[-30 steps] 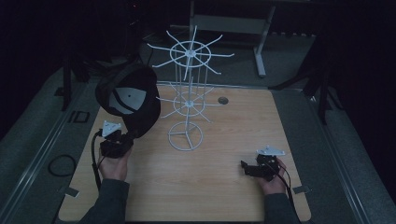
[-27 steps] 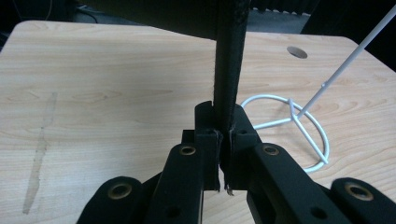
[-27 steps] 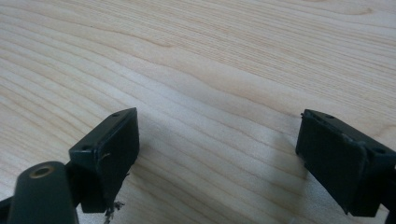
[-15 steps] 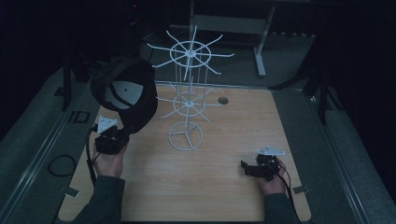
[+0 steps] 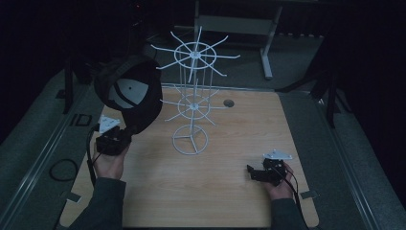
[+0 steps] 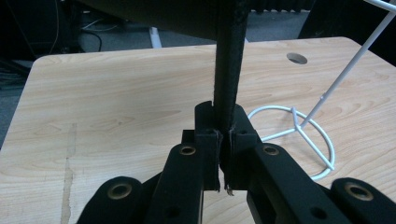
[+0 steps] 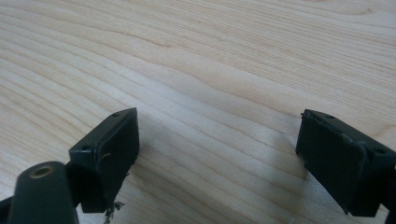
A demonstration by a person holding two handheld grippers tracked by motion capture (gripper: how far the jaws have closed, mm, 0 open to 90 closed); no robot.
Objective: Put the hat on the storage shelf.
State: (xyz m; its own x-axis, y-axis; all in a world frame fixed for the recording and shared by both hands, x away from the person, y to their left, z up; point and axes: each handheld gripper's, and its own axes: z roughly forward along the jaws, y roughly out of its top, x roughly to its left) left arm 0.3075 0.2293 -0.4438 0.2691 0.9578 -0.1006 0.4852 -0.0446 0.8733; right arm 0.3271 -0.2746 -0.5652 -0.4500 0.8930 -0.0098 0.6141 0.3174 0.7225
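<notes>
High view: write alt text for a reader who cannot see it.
The left tongs hold a black cap by its brim, raised beside a white wire display rack on a wooden table. The right tongs rest open near the table's front right.

**Dim room, pale wood table**

I'm working in near darkness. My table (image 5: 230, 143) is light wood, a round cable hole (image 5: 228, 103) far ahead of my left gripper (image 5: 125, 133). Grey floor (image 5: 33, 143) flanks both sides; beyond stands a grey desk (image 5: 239, 21) on metal legs.
</notes>
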